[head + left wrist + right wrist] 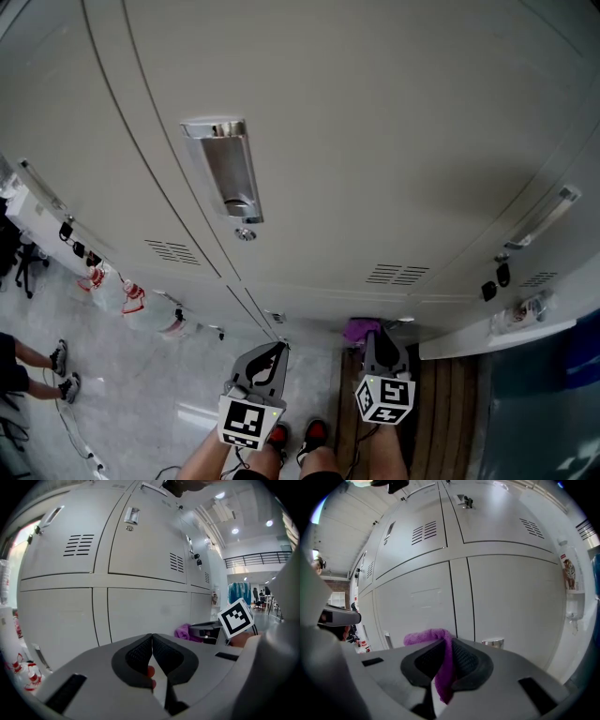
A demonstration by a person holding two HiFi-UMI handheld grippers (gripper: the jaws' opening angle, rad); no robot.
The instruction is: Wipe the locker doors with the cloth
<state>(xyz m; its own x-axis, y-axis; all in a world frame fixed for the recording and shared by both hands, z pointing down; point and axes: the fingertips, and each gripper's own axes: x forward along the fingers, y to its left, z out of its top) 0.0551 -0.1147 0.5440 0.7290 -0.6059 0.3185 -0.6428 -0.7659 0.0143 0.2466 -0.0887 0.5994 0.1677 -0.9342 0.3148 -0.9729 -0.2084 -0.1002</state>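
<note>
My right tongs (449, 641) are clamped on the purple cloth (429, 636). A fold bulges out over the tips and a tail hangs down between the pads. In the head view these tongs (380, 334) point at the foot of the lockers, with the cloth (360, 330) bunched at their tips, low against the bottom row of doors. I cannot tell whether it touches the metal.

My left tongs (152, 637) are pressed together with nothing between them. They sit (278, 348) just beside the right pair and aim at the same low stretch of the lockers. From the left gripper view I can see the cloth (186, 632) off to the right, next to the other gripper's marker cube (238, 617).

The grey locker doors (375, 141) fill most of the head view. One has a recessed metal handle (228, 169) with a round lock (246, 233) beneath it, and there are vent slots (397, 274) near the doors' lower edges. Keys (496, 278) hang from a door further right. Below me are my red shoes (316, 432), and another person's feet (62, 371) stand on the floor (141, 375) at the far left.
</note>
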